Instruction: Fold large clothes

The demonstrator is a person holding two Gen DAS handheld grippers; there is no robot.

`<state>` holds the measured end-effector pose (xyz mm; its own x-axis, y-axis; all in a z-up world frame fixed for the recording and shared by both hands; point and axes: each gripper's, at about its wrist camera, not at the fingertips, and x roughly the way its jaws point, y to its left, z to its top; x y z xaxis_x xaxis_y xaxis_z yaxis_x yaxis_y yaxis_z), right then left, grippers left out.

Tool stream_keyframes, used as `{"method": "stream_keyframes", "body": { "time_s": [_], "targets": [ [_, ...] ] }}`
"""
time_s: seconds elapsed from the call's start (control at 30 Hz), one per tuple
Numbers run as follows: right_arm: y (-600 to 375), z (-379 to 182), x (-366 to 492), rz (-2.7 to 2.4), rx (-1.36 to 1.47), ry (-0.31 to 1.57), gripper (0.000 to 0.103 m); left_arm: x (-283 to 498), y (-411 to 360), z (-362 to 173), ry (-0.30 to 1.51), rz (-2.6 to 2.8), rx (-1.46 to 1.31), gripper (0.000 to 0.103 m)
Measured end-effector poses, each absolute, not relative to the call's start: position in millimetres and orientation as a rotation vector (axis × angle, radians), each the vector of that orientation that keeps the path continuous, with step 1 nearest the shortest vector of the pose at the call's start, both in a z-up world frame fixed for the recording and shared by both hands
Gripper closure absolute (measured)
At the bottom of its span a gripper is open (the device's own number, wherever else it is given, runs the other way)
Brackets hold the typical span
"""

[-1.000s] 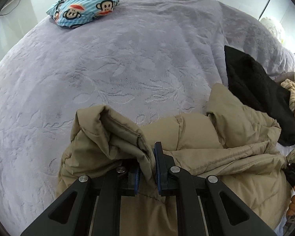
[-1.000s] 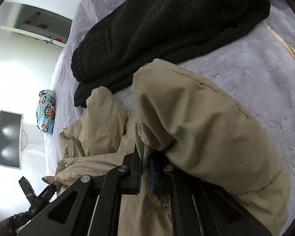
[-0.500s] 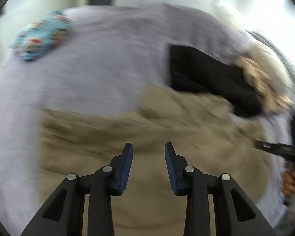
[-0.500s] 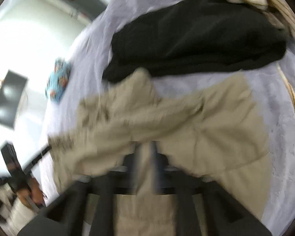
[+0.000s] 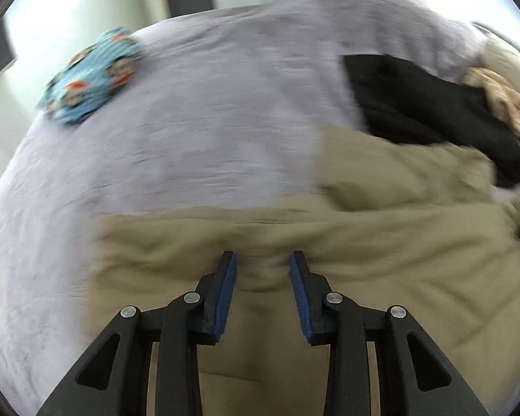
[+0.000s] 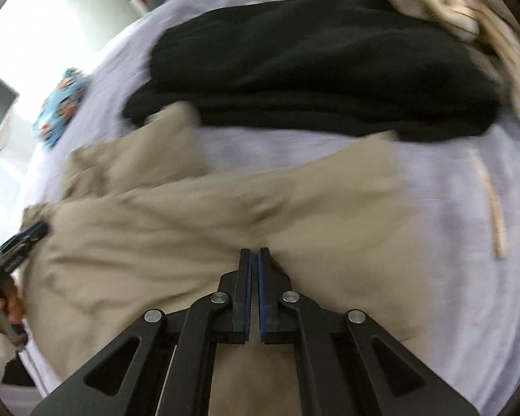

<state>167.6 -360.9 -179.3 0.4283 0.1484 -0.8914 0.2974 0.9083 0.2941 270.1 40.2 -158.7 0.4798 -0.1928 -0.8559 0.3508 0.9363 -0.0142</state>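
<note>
A large tan padded jacket [image 5: 381, 242] lies spread on the lilac bed cover [image 5: 208, 121]. It also shows in the right wrist view [image 6: 190, 225]. My left gripper [image 5: 262, 260] is open, its blue pads either side of a fold of the jacket, not clamped on it. My right gripper [image 6: 254, 254] is shut with its tips against a pinched crease of the jacket; both views are blurred by motion. My left gripper also shows at the left edge of the right wrist view [image 6: 34, 232].
A black garment [image 5: 433, 111] lies beyond the jacket, also in the right wrist view [image 6: 312, 62]. A cream knit garment [image 6: 468, 17] lies at the far right. A blue monkey-print bundle [image 5: 90, 79] sits far left. A pale strip [image 6: 490, 201] lies on the cover.
My left gripper has let go of the jacket fold and opened. Both grippers drew back and the jacket, bunched before, now lies spread flatter. My right gripper stays shut.
</note>
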Motion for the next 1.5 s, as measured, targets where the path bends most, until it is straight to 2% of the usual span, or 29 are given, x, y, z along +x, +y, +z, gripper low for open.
{"method": "stream_keyframes", "body": {
  "time_s": [0.13, 0.47, 0.63, 0.77, 0.8, 0.83, 0.87, 0.9, 0.93, 1.17, 1.23, 1.3, 1.47, 1.5],
  "targets": [
    [-390, -192, 162, -0.16, 0.493, 1.126, 0.103, 295, 64, -181, 1.035, -0.241, 0.141, 0.067],
    [-420, -241, 182, -0.21, 0.641, 1.111, 0.103, 324, 66, -218, 1.08, -0.208, 0.045, 0.067],
    [-422, -232, 181, -0.256, 0.669, 1.107, 0.103, 324, 76, -204, 1.103, -0.161, 0.011, 0.067],
    [-416, -211, 180, -0.292, 0.692, 1.091, 0.098, 310, 90, -182, 1.101, -0.123, 0.001, 0.067],
    [-415, -205, 175, -0.292, 0.689, 1.084, 0.094, 304, 94, -176, 1.101, -0.123, 0.009, 0.066],
    [-413, -197, 168, -0.291, 0.686, 1.071, 0.087, 298, 96, -171, 1.1, -0.123, 0.016, 0.059],
    [-409, -193, 163, -0.29, 0.687, 1.06, 0.083, 289, 99, -165, 1.095, -0.12, 0.023, 0.031],
    [-404, -188, 156, -0.288, 0.693, 1.048, 0.072, 281, 101, -160, 1.087, -0.108, 0.027, 0.008],
    [-401, -182, 149, -0.288, 0.702, 1.034, 0.066, 268, 105, -152, 1.062, -0.096, 0.028, 0.006],
    [-366, -160, 87, -0.269, 0.749, 1.029, 0.063, 212, 112, -151, 1.151, -0.111, 0.01, 0.006],
    [-354, -157, 69, -0.261, 0.755, 1.027, 0.051, 194, 110, -152, 1.169, -0.116, 0.009, 0.006],
    [-341, -155, 48, -0.234, 0.748, 1.026, 0.043, 175, 110, -152, 1.172, -0.116, 0.02, 0.005],
    [-308, -158, 9, -0.194, 0.788, 1.064, 0.041, 137, 110, -160, 1.229, -0.151, 0.011, 0.005],
    [-303, -160, 2, -0.187, 0.805, 1.069, 0.036, 130, 110, -162, 1.239, -0.155, 0.009, 0.005]
  ]
}}
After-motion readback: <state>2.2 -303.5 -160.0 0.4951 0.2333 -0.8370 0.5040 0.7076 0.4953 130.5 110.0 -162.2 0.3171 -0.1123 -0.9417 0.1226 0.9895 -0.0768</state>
